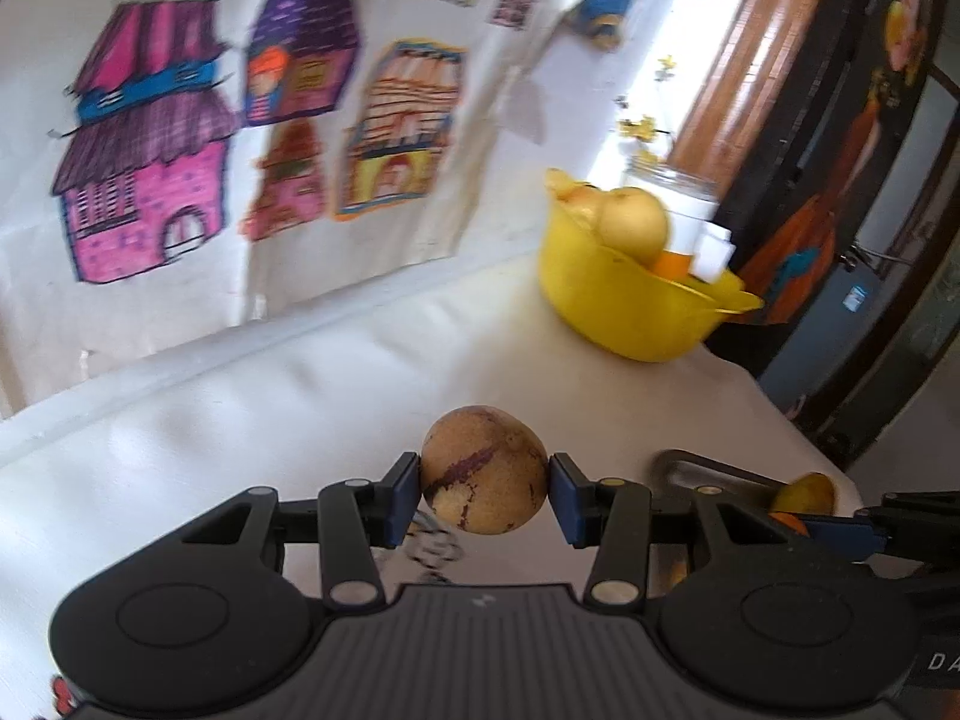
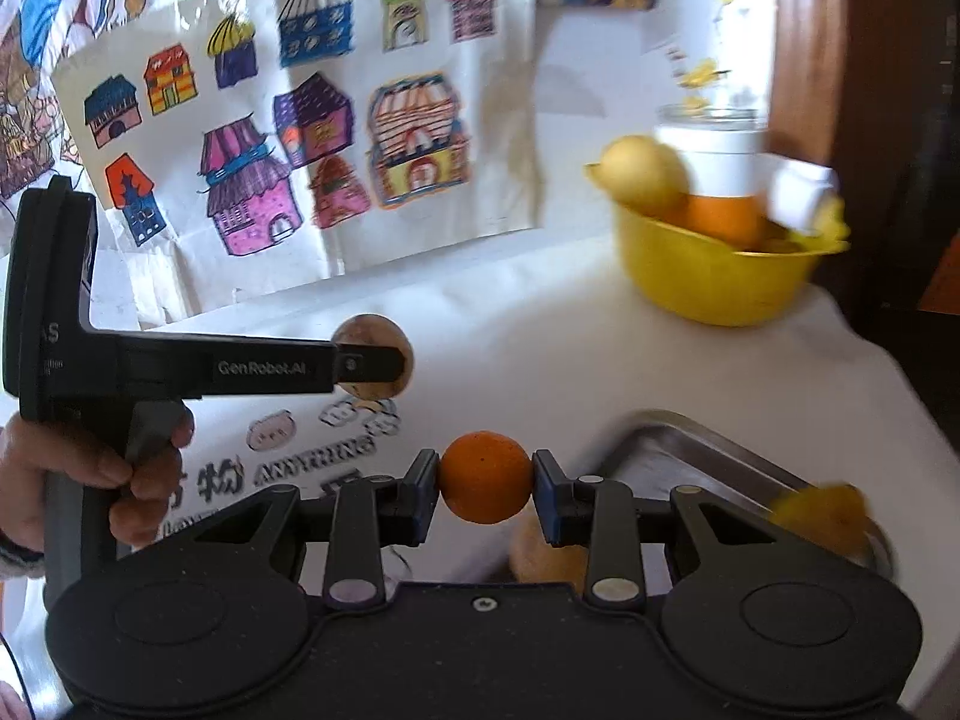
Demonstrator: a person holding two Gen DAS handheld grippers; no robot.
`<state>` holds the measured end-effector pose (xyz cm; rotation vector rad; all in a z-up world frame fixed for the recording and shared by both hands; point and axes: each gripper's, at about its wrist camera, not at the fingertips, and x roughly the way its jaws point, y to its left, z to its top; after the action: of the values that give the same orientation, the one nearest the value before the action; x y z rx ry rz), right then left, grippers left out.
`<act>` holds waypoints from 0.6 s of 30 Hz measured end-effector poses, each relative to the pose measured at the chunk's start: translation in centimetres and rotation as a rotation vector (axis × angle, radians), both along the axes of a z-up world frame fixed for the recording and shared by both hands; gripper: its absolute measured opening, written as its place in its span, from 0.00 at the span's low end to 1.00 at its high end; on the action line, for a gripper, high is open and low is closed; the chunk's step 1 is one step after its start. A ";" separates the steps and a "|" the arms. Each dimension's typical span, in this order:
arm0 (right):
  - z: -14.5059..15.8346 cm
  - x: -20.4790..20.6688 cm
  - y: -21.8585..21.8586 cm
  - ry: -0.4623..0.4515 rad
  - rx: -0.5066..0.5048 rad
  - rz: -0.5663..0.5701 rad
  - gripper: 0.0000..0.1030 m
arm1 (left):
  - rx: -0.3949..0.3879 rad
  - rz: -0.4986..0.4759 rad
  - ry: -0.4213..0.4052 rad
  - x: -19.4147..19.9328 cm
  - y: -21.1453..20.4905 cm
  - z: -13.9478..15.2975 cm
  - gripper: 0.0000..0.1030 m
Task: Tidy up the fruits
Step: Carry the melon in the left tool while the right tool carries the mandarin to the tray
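Right gripper (image 2: 486,480) is clamped on an orange (image 2: 485,476), raised above the worktop (image 2: 540,348) short of the yellow bowl (image 2: 708,276). Left gripper (image 1: 483,489) is clamped on a brown speckled fruit (image 1: 483,468), also short of the bowl. A metal tray (image 2: 678,456) lies below, holding a yellowish fruit (image 2: 822,513). Judged step: carry both to the bowl. Keep pads level, approach one gripper at a time, lower onto free space beside the pear (image 2: 645,171), then release.
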<state>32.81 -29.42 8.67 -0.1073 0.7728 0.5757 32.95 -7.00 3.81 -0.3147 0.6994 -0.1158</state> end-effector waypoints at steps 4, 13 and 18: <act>0.4 -1.6 -3.3 -0.028 -0.004 -0.039 0.34 | 0.003 -0.037 -0.011 -0.4 -2.4 0.8 0.48; -0.7 -6.1 -8.6 -0.077 -0.038 -0.103 0.34 | 0.051 -0.151 -0.029 -1.0 -9.0 1.9 0.48; -1.3 -8.1 -10.6 -0.087 -0.034 -0.125 0.34 | 0.070 -0.241 -0.027 -1.0 -13.0 1.9 0.48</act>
<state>24.72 -40.02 7.36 -0.1137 0.6999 0.4369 31.97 -20.04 5.67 -0.1603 0.7109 -0.3228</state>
